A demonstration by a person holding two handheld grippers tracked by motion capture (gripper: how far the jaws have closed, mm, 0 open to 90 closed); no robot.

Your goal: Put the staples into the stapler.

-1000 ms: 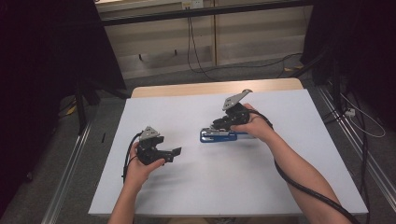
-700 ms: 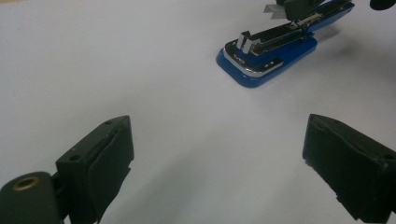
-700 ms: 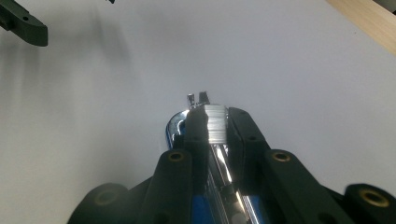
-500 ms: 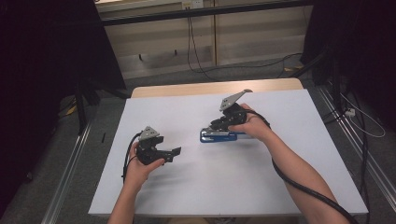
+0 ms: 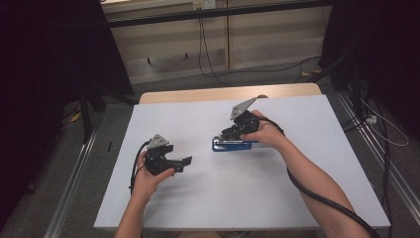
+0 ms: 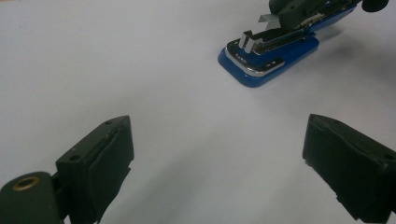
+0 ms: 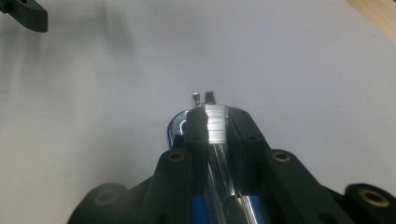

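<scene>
Right gripper [image 7: 215, 122] clamped on blue stapler's [image 5: 233, 145] staple strip [image 7: 215, 122]; could buckle if squeezed. Left gripper [image 6: 219, 163] released, well apart.

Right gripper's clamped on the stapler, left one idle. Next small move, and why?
Probably bring the left gripper over to steady the blue base: its jaws stand open and apart from the stapler, while the right gripper pinches the metal staple track and the base rests on the table.

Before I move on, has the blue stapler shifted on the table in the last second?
No. The blue stapler lies at the same spot relative to the table's wooden far edge, with the right claw shut on it.
</scene>
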